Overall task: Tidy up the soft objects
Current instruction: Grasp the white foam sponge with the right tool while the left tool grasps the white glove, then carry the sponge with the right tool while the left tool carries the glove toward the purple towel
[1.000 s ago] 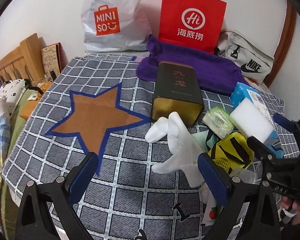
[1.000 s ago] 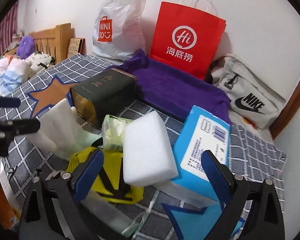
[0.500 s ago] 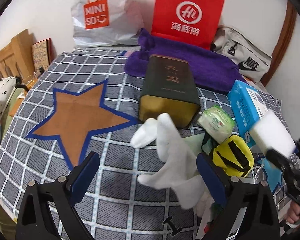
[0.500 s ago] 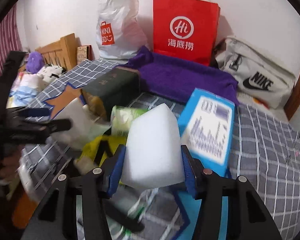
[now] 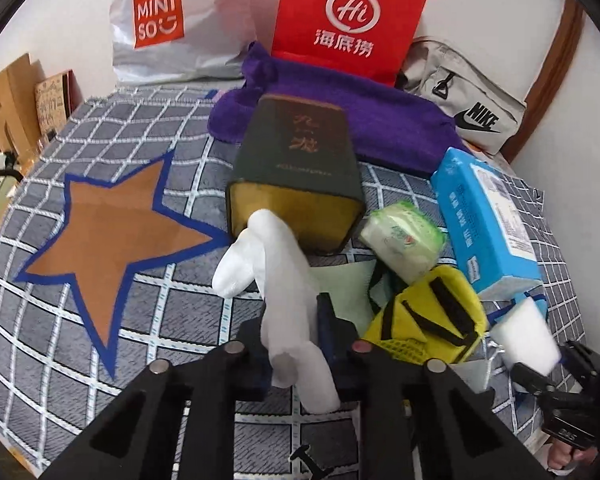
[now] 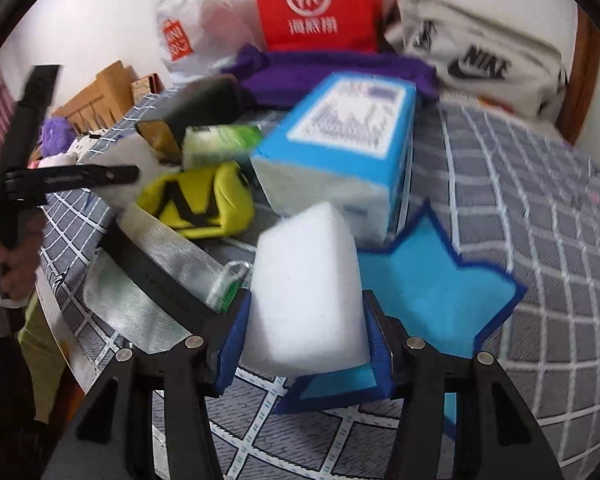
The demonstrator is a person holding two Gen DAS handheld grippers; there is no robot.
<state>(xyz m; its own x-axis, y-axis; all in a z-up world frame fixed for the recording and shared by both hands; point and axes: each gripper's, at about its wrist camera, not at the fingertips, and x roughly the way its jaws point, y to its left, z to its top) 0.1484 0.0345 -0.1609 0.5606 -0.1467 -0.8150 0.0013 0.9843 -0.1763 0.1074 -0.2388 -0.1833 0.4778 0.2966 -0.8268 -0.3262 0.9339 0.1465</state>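
MINISO bag (image 5: 172, 28), Nike pouch (image 5: 466, 98), Hi bag (image 5: 350, 18)

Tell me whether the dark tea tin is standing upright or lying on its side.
Lying on its side. The dark tea tin rests lengthwise on the checked cloth, its gold end facing the camera and its lettered face turned up.

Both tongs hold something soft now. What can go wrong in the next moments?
1. The left tongs pinch the limp white glove at one spot only; closing further, they may let it slip.
2. The white sponge bulges out of the right tongs and could tilt out.
3. The sponge could bump the nearby blue box.
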